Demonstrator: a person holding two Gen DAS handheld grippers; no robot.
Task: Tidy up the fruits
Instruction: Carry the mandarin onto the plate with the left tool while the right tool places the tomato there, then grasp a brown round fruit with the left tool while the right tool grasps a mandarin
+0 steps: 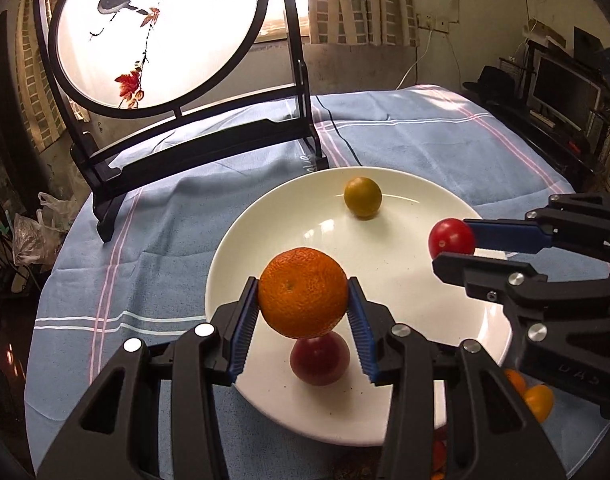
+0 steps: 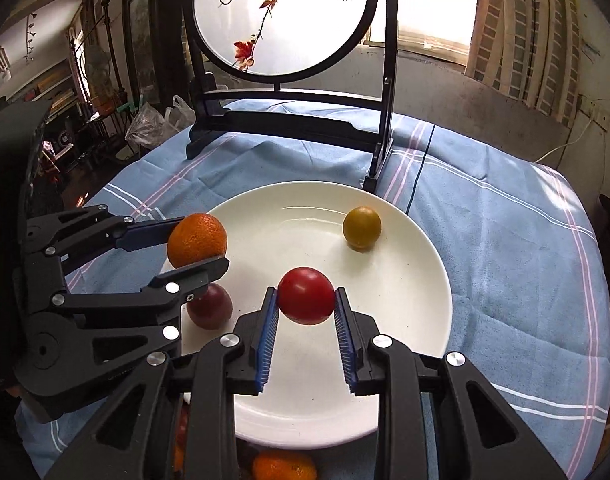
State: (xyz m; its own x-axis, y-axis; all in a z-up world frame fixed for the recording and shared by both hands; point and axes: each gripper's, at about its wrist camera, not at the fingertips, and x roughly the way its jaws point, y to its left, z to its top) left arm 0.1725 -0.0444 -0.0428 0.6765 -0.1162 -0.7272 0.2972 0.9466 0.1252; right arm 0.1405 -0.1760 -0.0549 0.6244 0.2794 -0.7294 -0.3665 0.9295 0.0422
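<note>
Grippers hang over the white plate (image 1: 385, 280): left gripper (image 1: 303, 312) clamps an orange (image 1: 303, 292), right gripper (image 2: 307, 312) clamps a tomato (image 2: 306, 295).

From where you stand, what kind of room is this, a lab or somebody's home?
Most likely a lived-in home, not a lab. The fruit plate sits on a blue checked tablecloth, behind it stands a round painted bird screen by a curtained window, and a monitor sits on cluttered shelves.

A blue striped tablecloth (image 1: 177, 240) carries a white plate (image 1: 405, 280) and a framed screen (image 1: 157, 32).
</note>
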